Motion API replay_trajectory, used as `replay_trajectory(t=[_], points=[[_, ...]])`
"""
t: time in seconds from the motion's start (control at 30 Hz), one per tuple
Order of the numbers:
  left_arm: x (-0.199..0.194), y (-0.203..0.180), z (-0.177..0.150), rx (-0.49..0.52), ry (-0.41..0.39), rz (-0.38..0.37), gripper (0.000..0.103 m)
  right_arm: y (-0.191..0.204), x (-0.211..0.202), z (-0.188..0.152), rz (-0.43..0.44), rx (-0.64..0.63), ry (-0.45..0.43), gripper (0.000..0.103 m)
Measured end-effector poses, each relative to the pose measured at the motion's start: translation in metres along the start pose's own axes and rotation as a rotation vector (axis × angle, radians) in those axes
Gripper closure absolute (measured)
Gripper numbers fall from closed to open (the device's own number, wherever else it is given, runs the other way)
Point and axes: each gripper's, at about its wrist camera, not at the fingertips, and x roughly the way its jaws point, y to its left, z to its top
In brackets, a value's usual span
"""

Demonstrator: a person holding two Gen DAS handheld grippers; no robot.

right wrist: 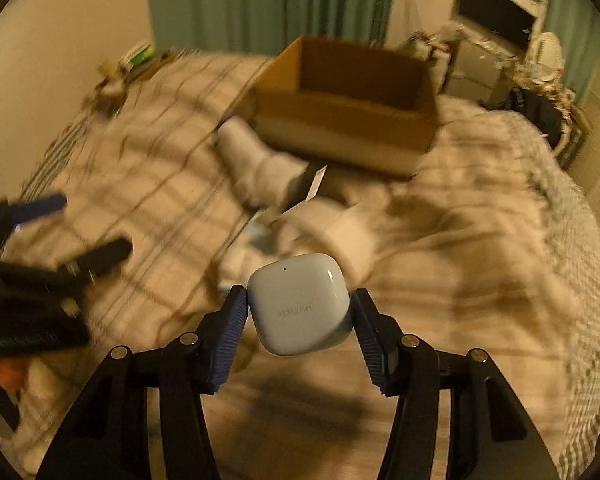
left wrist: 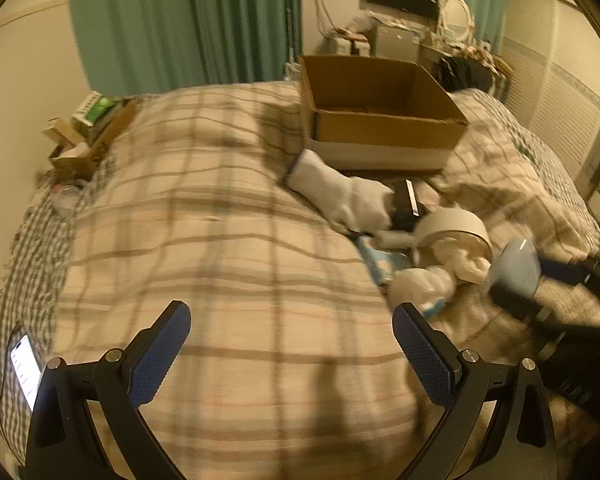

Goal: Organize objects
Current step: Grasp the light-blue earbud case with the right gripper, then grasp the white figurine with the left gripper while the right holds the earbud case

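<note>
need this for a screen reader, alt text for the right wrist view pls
The right gripper clamps a pale blue earbud case above a plaid-covered bed. Beyond it lie white socks and an open cardboard box.

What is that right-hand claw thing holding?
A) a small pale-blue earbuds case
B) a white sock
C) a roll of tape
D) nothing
A: in the right wrist view the right gripper has its blue pads pressed on both sides of the pale-blue earbuds case, held up above the plaid blanket.
</note>
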Motion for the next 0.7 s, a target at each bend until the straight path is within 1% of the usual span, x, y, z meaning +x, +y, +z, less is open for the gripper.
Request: replay_trajectory(t=[0.13, 0.2, 0.23, 0.37, 0.47, 0.5, 0.53, 0.57, 0.6, 0.63, 0.7], points=[[0.013, -0.029, 0.007, 0.053, 0.033, -0.042, 0.000, -0.026, -0.013, 0.009, -0.041, 0.045, -0.032, 0.050], [0.023, -0.044, 0.009, 0.080, 0.062, -0.083, 0.000, -0.037, -0.017, 0.013, -0.071, 0.055, -0.045, 0.050], [0.030, -0.053, 0.010, 0.091, 0.087, -0.118, 0.000, -0.041, -0.018, 0.013, -0.076, 0.061, -0.049, 0.050], [0.051, -0.077, 0.015, 0.128, 0.146, -0.163, 0.002, -0.058, -0.016, 0.010, -0.054, 0.097, -0.058, 0.050], [0.066, -0.093, 0.017, 0.169, 0.173, -0.165, 0.006, -0.063, -0.012, 0.007, -0.048, 0.109, -0.053, 0.050], [0.070, -0.096, 0.017, 0.179, 0.180, -0.166, 0.010, -0.064, -0.011, 0.006, -0.044, 0.112, -0.052, 0.050], [0.075, -0.099, 0.016, 0.188, 0.193, -0.168, 0.017, -0.065, -0.010, 0.005, -0.040, 0.116, -0.049, 0.050], [0.078, -0.101, 0.016, 0.192, 0.203, -0.175, 0.021, -0.066, -0.009, 0.004, -0.036, 0.120, -0.047, 0.050], [0.080, -0.103, 0.015, 0.193, 0.209, -0.191, 0.034, -0.067, -0.008, 0.003, -0.033, 0.123, -0.046, 0.050], [0.082, -0.104, 0.015, 0.195, 0.214, -0.200, 0.038, -0.068, -0.008, 0.002, -0.033, 0.125, -0.045, 0.050], [0.080, -0.103, 0.013, 0.194, 0.206, -0.212, 0.038, -0.068, -0.008, 0.000, -0.032, 0.127, -0.044, 0.050]])
